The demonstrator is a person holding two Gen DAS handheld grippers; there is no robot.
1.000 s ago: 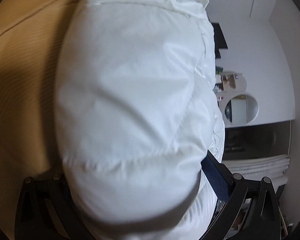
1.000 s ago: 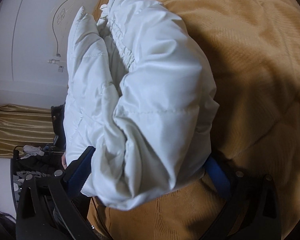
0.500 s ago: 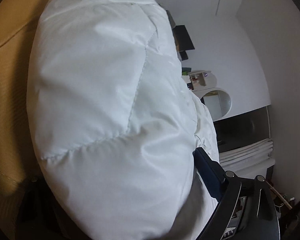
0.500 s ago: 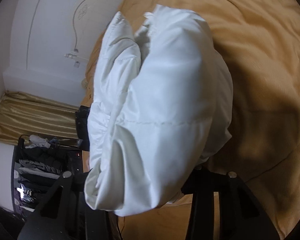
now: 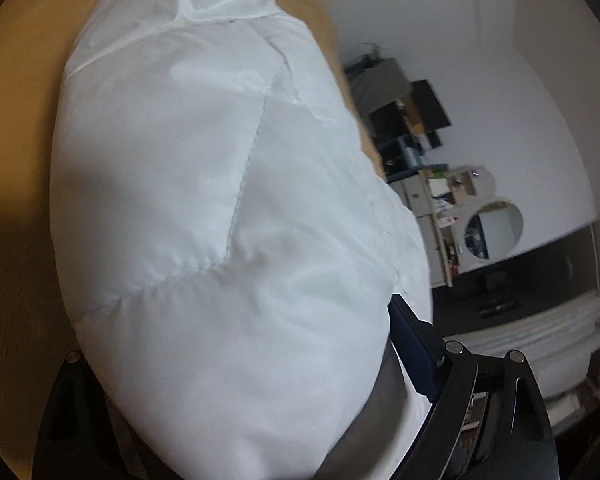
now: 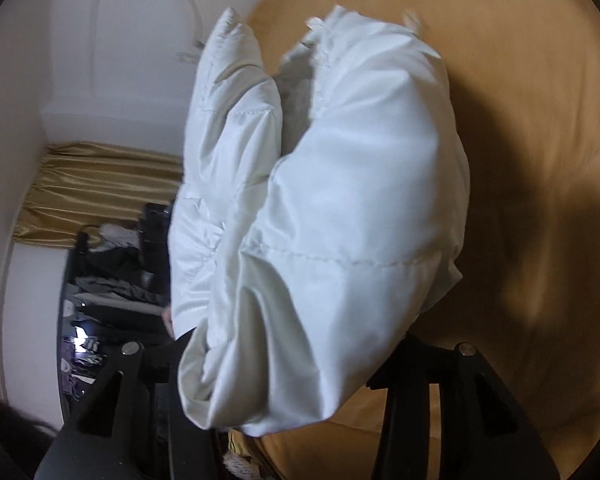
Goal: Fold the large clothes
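Both views are dim and warm, with soft indoor light that leaves the white jacket [image 5: 220,220] the brightest thing. Dark shadow pools on the tan bedcover [image 6: 540,200] beside it. Motion blur smears the background shelves [image 5: 416,148] and curtain [image 6: 100,184]. Fisheye bending curves the walls, and black vignette rings each frame

Left gripper [image 5: 236,364]: black open-framed fingers, silver round screws, navy pad at four o'clock. Right gripper [image 6: 296,350]: black triangular cut-out fingers, a silver screw on each.
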